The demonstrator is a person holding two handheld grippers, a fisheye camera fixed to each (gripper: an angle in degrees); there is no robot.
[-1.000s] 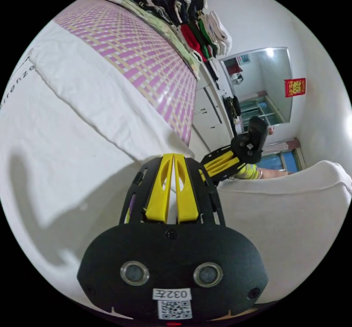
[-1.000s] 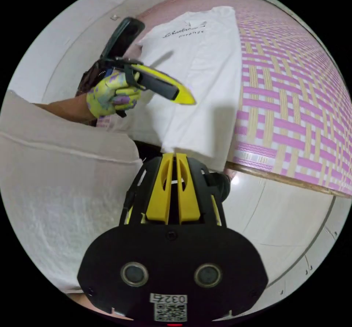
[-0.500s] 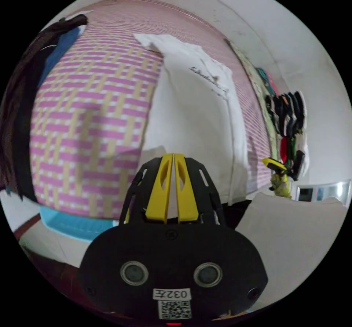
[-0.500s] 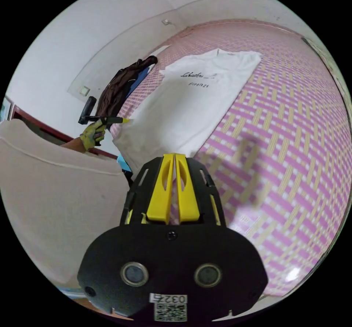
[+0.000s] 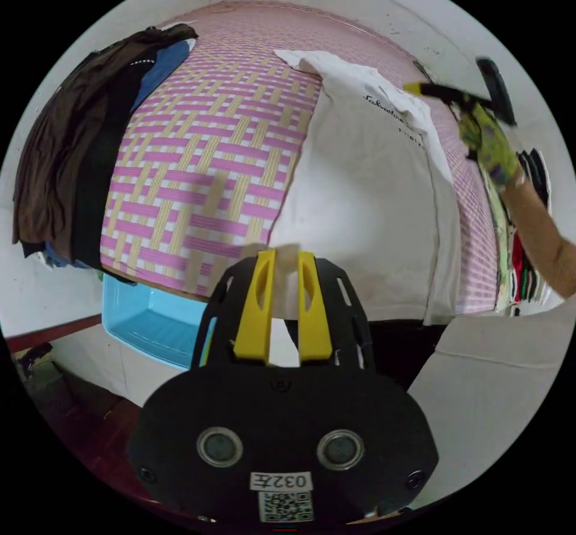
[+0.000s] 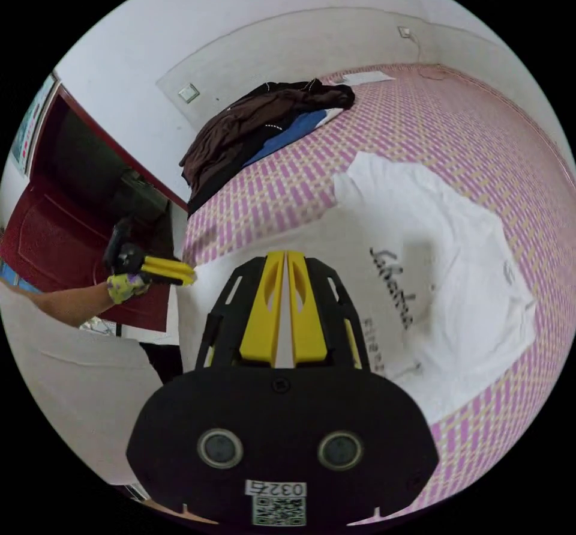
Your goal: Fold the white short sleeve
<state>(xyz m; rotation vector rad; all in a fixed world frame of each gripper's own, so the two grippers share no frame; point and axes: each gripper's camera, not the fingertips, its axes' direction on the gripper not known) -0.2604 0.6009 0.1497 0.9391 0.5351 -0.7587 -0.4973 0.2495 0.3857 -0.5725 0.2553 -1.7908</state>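
So I'm looking at a big bed covered by a pink and yellow woven mat (image 5: 210, 157), and the white short sleeve (image 5: 366, 211) is spread out flat on it, chest print up, with its bottom hem hanging at the near edge of the bed. In the right gripper view the shirt (image 6: 444, 271) sits right under my camera, collar end toward the far side. There's a pile of dark clothes (image 5: 72, 157), brown and black with something blue in it, heaped on the mat well apart from the shirt. A light blue bin (image 5: 150, 325) pokes out below the bed edge. My left gripper (image 5: 282, 259) hangs just over the hem corner with its yellow jaws a bit apart and nothing between them. My right gripper (image 6: 287, 259) is up over the shirt with the jaws pressed together, pinching nothing that I can see. A gloved hand (image 5: 489, 142) carries it in the left gripper view.
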